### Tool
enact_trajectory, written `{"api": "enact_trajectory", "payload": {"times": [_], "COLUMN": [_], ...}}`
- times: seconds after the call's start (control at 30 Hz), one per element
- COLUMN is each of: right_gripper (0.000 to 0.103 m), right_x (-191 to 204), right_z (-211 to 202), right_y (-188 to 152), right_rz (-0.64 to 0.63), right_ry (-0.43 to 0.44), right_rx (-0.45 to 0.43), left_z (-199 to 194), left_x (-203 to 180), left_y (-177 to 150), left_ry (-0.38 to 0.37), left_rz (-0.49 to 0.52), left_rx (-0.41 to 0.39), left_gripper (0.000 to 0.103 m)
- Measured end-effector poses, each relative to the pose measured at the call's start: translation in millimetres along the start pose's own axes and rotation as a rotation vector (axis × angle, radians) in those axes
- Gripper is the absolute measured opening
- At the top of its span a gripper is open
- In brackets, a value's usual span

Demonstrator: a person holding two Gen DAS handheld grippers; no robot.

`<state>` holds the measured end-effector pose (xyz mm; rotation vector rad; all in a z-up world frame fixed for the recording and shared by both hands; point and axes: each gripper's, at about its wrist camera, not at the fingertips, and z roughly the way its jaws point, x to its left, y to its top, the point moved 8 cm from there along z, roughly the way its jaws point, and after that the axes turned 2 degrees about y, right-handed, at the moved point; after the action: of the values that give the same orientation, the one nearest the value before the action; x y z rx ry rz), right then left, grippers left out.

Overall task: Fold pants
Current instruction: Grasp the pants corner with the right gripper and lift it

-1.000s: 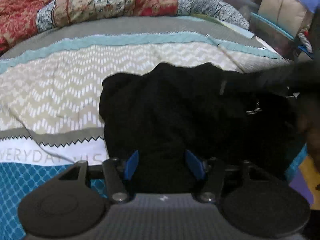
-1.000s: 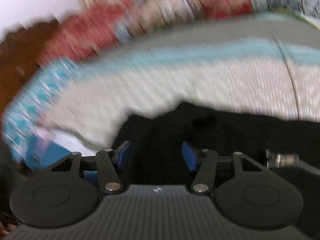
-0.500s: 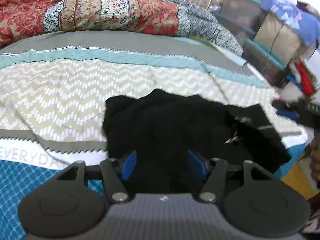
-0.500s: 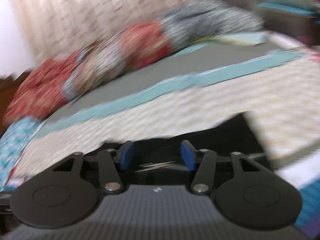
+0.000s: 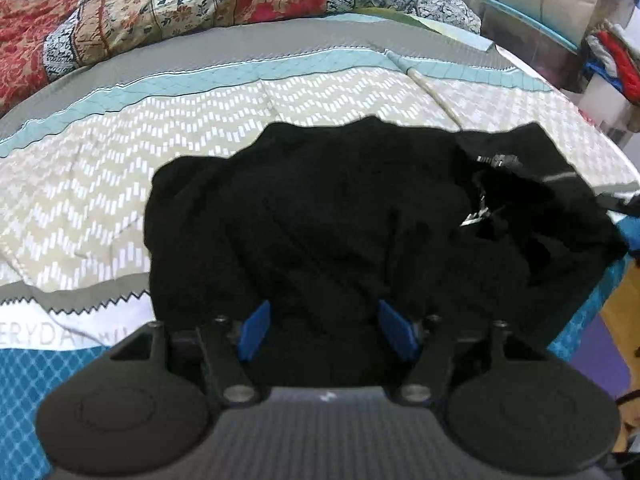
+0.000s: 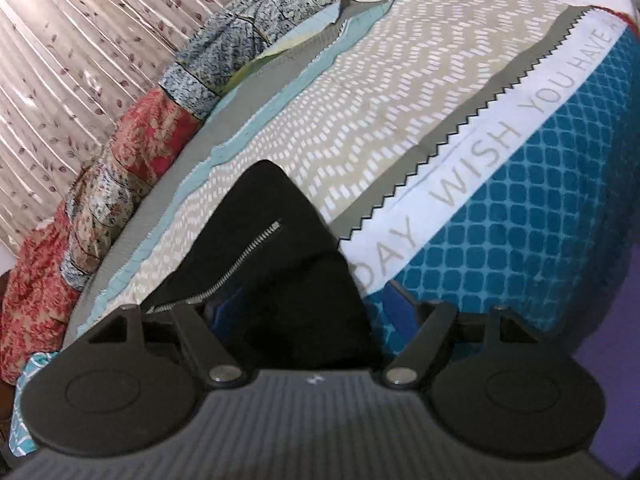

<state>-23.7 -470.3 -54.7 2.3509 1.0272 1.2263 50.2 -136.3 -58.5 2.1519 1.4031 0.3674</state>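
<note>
Black pants (image 5: 340,216) lie bunched on the patterned bedspread (image 5: 120,168), with a zipper (image 5: 496,160) showing at their right end. My left gripper (image 5: 326,330) hovers at the near edge of the heap. Its jaws are opening, and black cloth fills the gap between the blue pads (image 5: 256,330). In the right wrist view a pointed corner of the pants (image 6: 280,272) with a metal zipper (image 6: 240,264) lies between my right gripper's (image 6: 316,312) opening jaws. The right pad (image 6: 404,312) stands clear of the cloth, and the left pad is partly hidden behind it.
A red and blue patchwork quilt (image 5: 180,12) is piled along the far side of the bed. Storage boxes and bags (image 5: 552,8) stand beyond the right end. A pleated curtain (image 6: 60,64) hangs behind the bed. Purple floor (image 6: 600,320) shows past the near edge.
My right gripper swung along the pants to the zippered corner, rolling as it went, and its jaws widened. The dark arm crossing the left view is gone. The left gripper shifted slightly.
</note>
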Motion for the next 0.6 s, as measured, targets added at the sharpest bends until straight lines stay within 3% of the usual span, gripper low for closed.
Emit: {"api": "enact_trajectory", "payload": {"times": [0.03,0.07,0.23,0.27,0.3,0.37,0.47,0.5,0.6], "right_gripper": [0.042,0.026,0.020,0.020,0.020,0.020,0.020,0.020,0.020], "right_x": [3,6,40,53,70,102,144,156,179], "right_z": [0,3,-22,-26,-30,-37,-44,-44,-41], "right_y": [0,-2,0,-1,-2,-9,-28,-36,-55], "right_rz": [-0.008,-0.016,-0.095,-0.129,-0.178,-0.282,-0.428,-0.468,-0.572], "right_ry": [0.009,0.007,0.063,0.082,0.101,0.134,0.181,0.190,0.191], "right_rx": [0.010,0.030,-0.008,-0.018,-0.031,-0.051,-0.060,-0.056,-0.049], "left_z": [-7,-15,-55,-61,-64,-69,-72,-72,-61], "left_x": [2,6,15,12,5,-13,-46,-58,-89], "left_y": [4,9,48,57,66,82,110,116,123], "left_ry": [-0.011,-0.025,-0.116,-0.147,-0.177,-0.226,-0.269,-0.292,-0.332], "left_rz": [-0.015,-0.040,-0.171,-0.177,-0.172,-0.140,-0.057,-0.025,0.028], "left_rx": [-0.006,-0.025,-0.106,-0.114,-0.118,-0.123,-0.132,-0.132,-0.104], "left_gripper": [0.061,0.061,0.068,0.078,0.087,0.095,0.097,0.103,0.103]}}
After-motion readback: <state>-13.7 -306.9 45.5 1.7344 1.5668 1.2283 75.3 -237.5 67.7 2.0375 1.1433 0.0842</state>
